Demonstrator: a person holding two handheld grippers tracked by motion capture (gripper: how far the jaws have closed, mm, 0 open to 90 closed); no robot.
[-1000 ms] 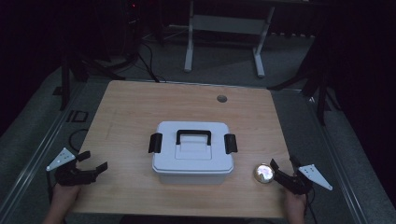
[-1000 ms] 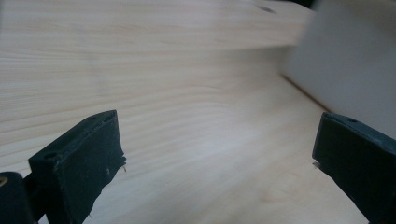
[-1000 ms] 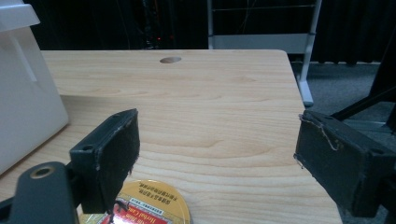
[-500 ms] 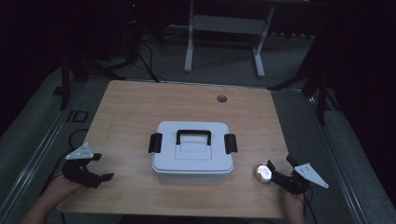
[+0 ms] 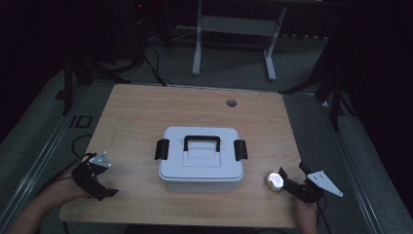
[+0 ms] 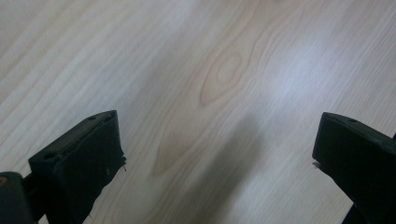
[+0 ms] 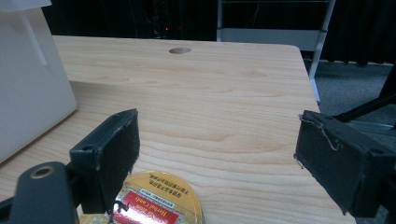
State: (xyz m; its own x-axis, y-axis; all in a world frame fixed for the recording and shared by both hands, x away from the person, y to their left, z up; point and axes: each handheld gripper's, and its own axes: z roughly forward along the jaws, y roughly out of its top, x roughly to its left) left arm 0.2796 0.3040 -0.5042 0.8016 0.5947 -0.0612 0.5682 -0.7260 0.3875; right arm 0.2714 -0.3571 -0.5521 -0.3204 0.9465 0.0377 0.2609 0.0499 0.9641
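Gold tin [image 5: 274,181] lies on the table [image 5: 146,117], right of the white box [image 5: 201,158], just before the right gripper [image 5: 287,183], jaws wide. Left gripper [image 5: 104,187], jaws wide, hovers over bare wood.

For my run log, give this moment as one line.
left gripper: open, over table | right gripper: open, at gold tin | white box: shut
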